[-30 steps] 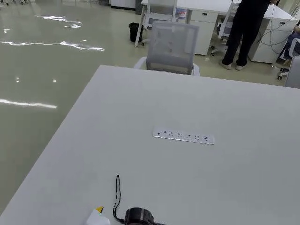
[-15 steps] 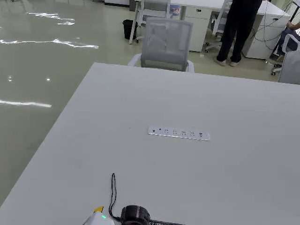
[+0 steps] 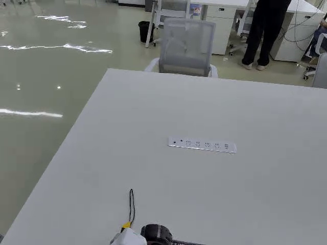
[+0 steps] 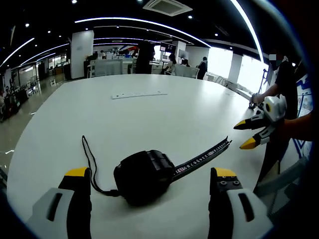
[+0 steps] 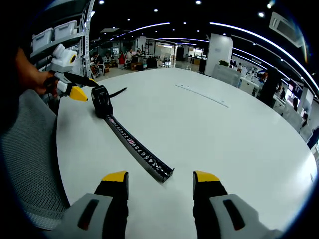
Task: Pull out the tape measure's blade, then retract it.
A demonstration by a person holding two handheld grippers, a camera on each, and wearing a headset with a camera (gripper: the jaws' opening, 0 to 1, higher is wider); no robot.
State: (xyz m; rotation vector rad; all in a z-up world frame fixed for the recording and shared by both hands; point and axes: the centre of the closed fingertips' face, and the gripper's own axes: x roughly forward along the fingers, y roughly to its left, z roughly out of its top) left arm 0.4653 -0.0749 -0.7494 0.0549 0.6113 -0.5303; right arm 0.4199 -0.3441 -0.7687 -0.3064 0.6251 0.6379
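One tape measure (image 4: 144, 177) on the white table (image 4: 164, 109), one blade (image 5: 137, 149) pulled out flat along the near edge, and one power strip (image 3: 202, 145) further back (well apart from everything else). The left gripper (image 4: 150, 172) is spread wide, with a jaw on either side of the black case, clamping nothing. The right gripper (image 5: 160, 176) is spread too and empty, with the blade's tip lying on the table between its jaw tips. The two grippers face each other along the blade.
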